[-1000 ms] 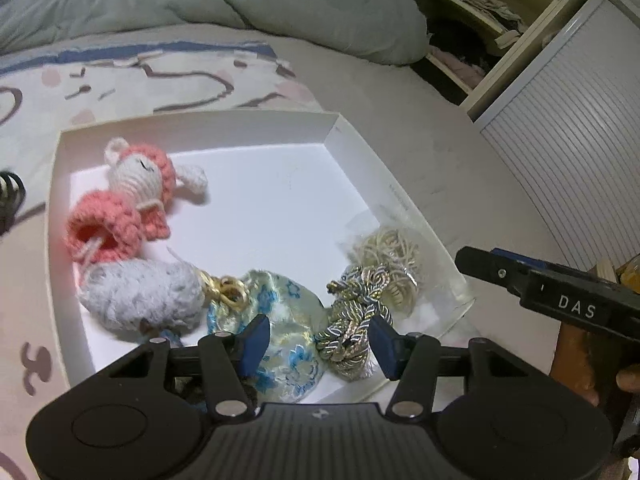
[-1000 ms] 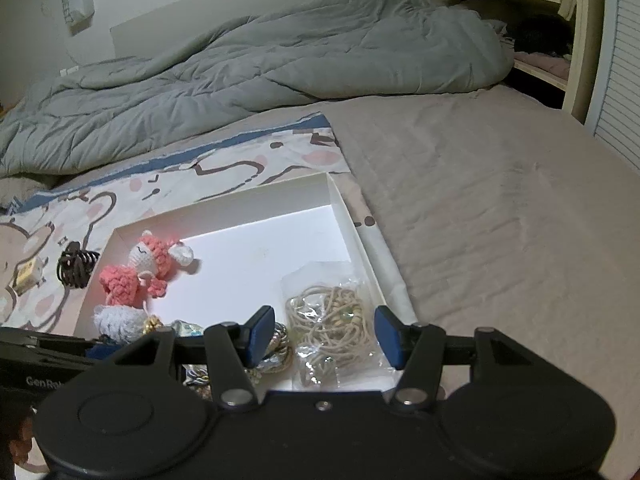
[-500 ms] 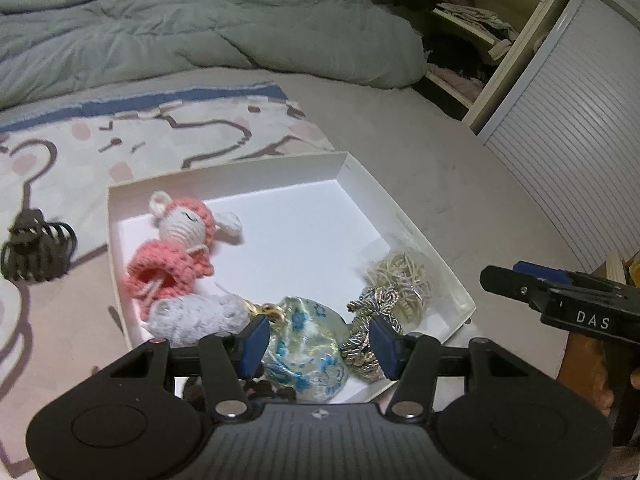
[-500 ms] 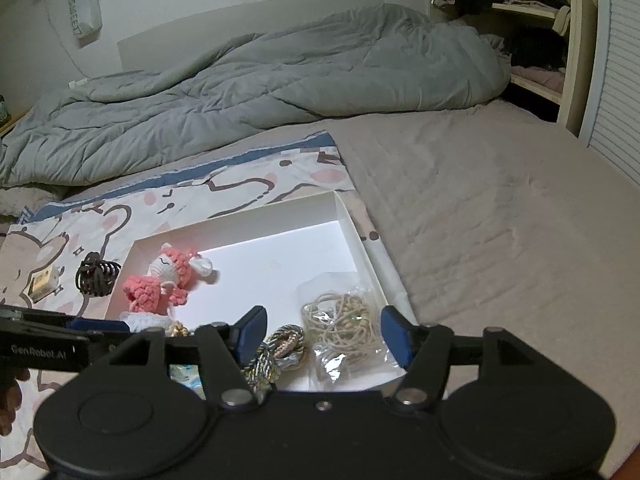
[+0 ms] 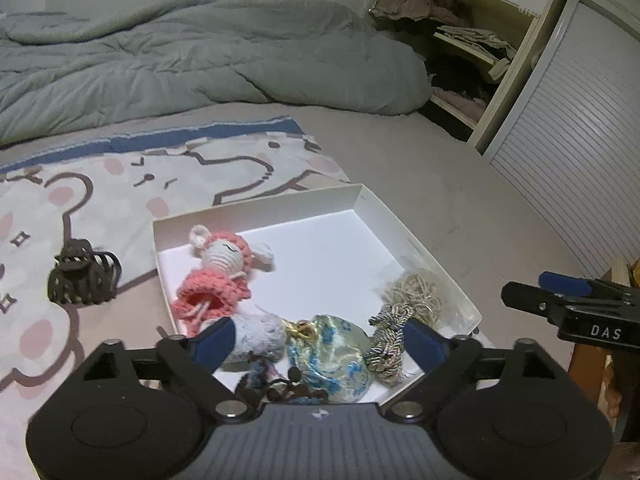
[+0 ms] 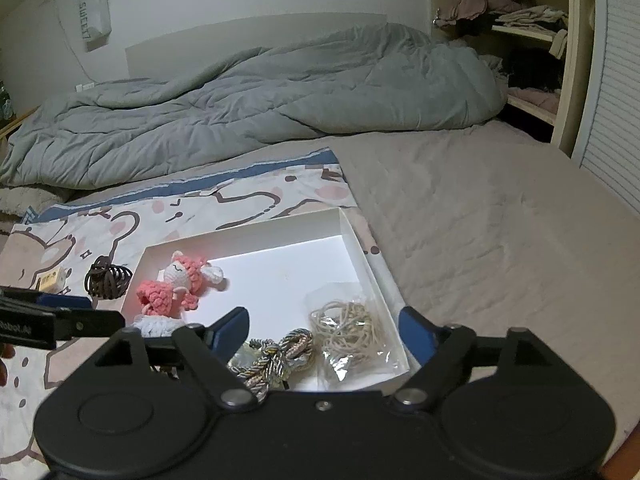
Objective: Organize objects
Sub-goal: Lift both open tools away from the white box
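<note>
on the cartoon blanket (image 5: 168,184) at far left we see a dark claw hair clip (image 5: 82,276) lying beside the white box (image 5: 384,208). inside the box lie a pink crochet doll (image 5: 218,276), a grey knit piece (image 5: 256,336), a blue-flowered silk pouch (image 5: 332,356), a twisted cord bundle (image 5: 386,340) and a clear bag of beige string (image 6: 352,336). our left gripper (image 5: 316,344) hangs above the near edge, jaws opening, gripping nothing; our right gripper (image 6: 324,332) likewise, jaws opening, empty.
</note>
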Available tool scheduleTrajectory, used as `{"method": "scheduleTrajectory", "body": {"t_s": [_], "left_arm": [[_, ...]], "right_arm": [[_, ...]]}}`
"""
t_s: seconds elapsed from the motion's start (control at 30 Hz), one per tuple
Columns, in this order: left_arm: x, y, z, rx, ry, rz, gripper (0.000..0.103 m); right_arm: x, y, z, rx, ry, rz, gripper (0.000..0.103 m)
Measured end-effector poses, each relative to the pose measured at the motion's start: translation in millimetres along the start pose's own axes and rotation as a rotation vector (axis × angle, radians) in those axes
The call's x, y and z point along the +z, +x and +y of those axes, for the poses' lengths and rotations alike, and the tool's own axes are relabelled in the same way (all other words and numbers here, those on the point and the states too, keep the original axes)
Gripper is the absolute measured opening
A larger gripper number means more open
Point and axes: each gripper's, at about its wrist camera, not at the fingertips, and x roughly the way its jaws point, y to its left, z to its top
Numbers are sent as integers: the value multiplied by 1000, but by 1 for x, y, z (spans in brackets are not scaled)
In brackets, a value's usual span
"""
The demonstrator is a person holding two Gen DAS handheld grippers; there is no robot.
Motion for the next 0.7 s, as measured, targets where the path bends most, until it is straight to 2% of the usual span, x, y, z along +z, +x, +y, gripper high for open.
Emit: {"method": "scheduleTrajectory", "body": {"t_s": [0.13,0.33,0.7], "left_arm": [[0,-8,4,11,6,-24,103],[0,-13,6,18,28,-42,103],[-4,-17,11,22,31,-52,103]], "right_arm": [[-1,-5,4,-8,-9,-11,91],[-2,-9,12,-15,-38,-17,102],[-4,-13,17,-40,-30,-27,103]]}}
